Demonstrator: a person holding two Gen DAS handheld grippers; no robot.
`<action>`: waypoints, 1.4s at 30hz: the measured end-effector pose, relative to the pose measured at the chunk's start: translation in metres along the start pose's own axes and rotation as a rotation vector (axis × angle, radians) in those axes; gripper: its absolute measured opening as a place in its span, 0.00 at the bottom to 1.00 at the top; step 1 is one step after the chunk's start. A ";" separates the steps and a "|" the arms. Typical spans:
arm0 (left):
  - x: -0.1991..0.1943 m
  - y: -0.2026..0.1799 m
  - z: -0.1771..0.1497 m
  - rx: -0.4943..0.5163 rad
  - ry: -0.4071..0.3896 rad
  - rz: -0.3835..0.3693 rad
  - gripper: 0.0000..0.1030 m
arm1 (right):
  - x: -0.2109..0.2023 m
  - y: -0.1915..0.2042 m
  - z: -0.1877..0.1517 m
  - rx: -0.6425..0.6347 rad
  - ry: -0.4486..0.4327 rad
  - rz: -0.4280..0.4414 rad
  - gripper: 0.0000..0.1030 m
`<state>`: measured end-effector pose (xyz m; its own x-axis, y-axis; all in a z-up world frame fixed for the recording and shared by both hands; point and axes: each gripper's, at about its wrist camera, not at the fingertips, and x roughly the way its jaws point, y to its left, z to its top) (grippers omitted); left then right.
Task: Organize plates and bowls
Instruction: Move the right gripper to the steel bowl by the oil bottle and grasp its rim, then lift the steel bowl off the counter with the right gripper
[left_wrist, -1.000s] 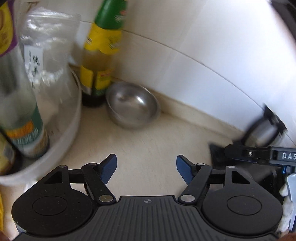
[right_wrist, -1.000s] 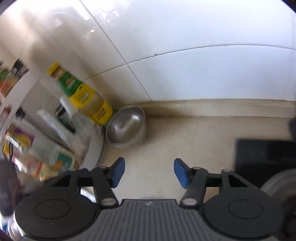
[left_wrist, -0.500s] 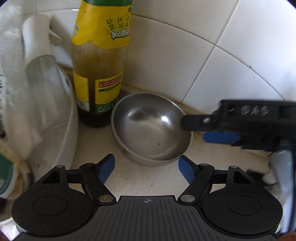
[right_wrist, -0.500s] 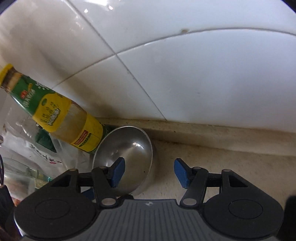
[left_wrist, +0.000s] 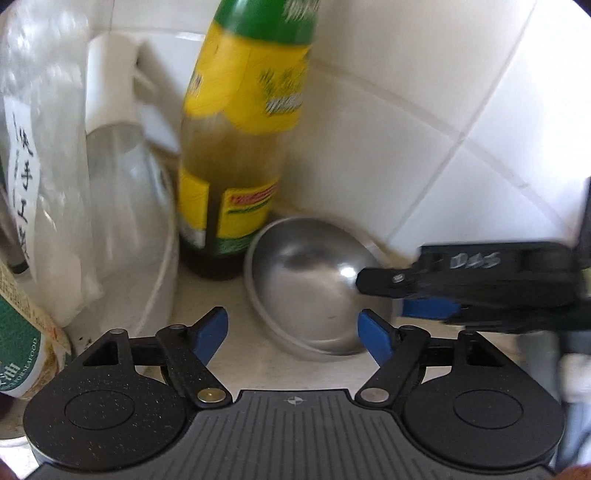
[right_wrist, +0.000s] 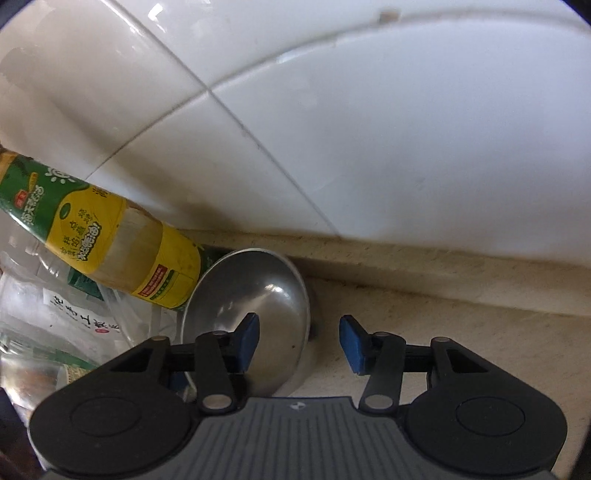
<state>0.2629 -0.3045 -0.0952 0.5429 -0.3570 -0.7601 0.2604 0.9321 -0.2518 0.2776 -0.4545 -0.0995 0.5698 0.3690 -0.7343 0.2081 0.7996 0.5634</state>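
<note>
A small steel bowl (left_wrist: 310, 284) sits on the beige counter in the tiled corner, beside a sauce bottle; it also shows in the right wrist view (right_wrist: 255, 295). My left gripper (left_wrist: 291, 332) is open and empty, its jaws wide apart just in front of the bowl's near rim. My right gripper (right_wrist: 299, 341) is open, with its left finger (right_wrist: 247, 341) inside the bowl and its right finger (right_wrist: 351, 343) outside, so the jaws straddle the bowl's right rim. The right gripper also shows in the left wrist view (left_wrist: 428, 295), reaching in from the right.
A tall sauce bottle with a yellow and green label (left_wrist: 236, 166) stands just left of the bowl, also in the right wrist view (right_wrist: 110, 240). A white round tub (left_wrist: 155, 258) with bags and bottles is at the left. White tiled walls (right_wrist: 369, 129) close the corner behind.
Both grippers have moved closer to the bowl in the corner. The right gripper has advanced until its open jaws straddle the bowl's right rim.
</note>
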 end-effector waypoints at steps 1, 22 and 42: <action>0.007 0.000 0.000 0.000 0.027 0.002 0.80 | 0.002 0.000 0.000 -0.002 0.007 -0.007 0.55; 0.006 -0.057 -0.034 0.319 0.155 -0.153 0.75 | -0.040 -0.035 -0.049 0.039 0.098 -0.051 0.42; -0.012 -0.045 -0.036 0.758 0.087 -0.273 0.84 | -0.041 -0.044 -0.042 0.007 0.086 0.000 0.51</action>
<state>0.2160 -0.3397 -0.0967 0.3261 -0.5310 -0.7821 0.8620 0.5067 0.0154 0.2120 -0.4847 -0.1098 0.4990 0.4089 -0.7641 0.2141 0.7962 0.5659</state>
